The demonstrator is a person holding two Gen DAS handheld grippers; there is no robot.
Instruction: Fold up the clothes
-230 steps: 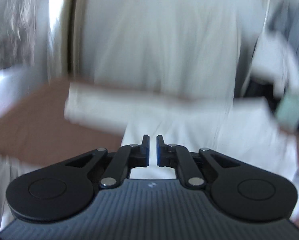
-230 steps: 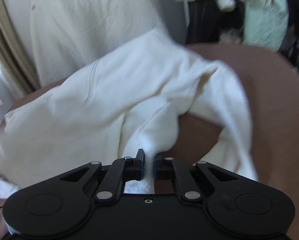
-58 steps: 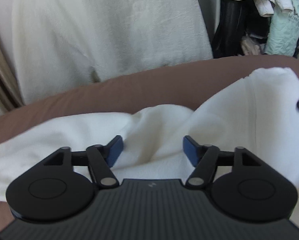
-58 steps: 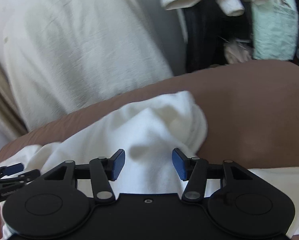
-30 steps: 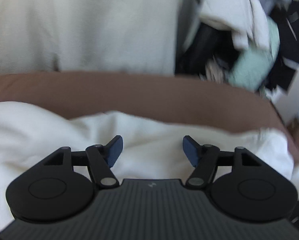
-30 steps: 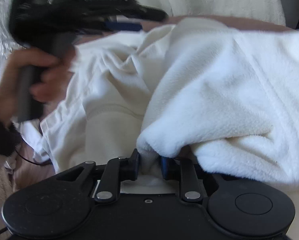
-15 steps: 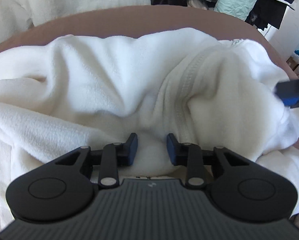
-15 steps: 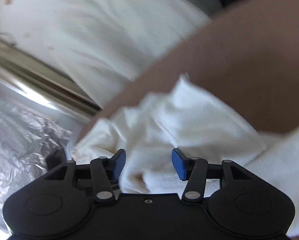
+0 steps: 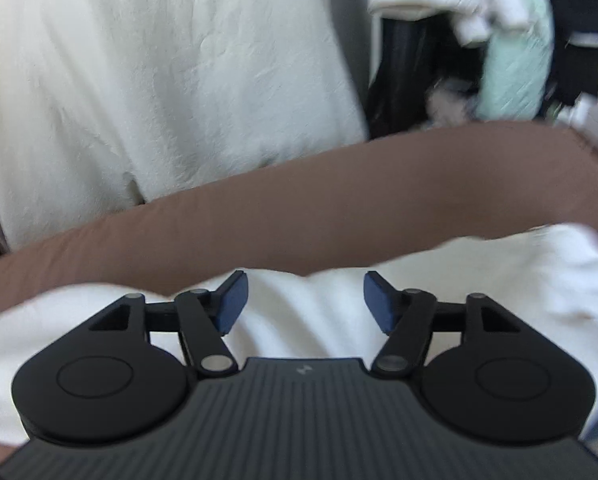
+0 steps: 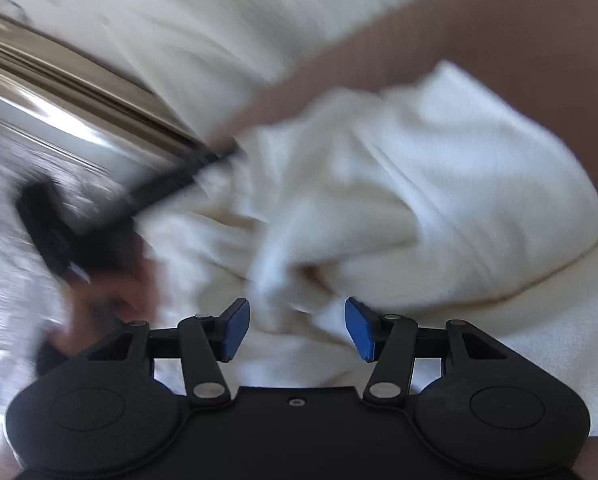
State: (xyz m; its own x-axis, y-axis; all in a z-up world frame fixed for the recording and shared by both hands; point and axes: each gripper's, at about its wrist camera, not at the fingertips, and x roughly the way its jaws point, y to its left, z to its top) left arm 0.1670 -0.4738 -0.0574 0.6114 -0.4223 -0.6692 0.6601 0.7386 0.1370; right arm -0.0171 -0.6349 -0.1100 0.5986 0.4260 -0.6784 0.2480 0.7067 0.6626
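White garment [image 9: 311, 332] lies bunched; both hand-held grippers spread wide.

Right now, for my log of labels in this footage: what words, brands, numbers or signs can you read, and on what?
No readable words or numbers.
Left gripper body: a small pale emblem, a mark, not letters.
Mint garment hanging behind: blurred, no print legible.
White fleece garment: no label visible.

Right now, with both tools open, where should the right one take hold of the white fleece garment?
Probably the raised fold of the white fleece garment just ahead of the right tool, entered straight forward. That ridge bunches up off the brown surface and points into the open gap, so the pads can close on either side of it. Blur hides any hem.
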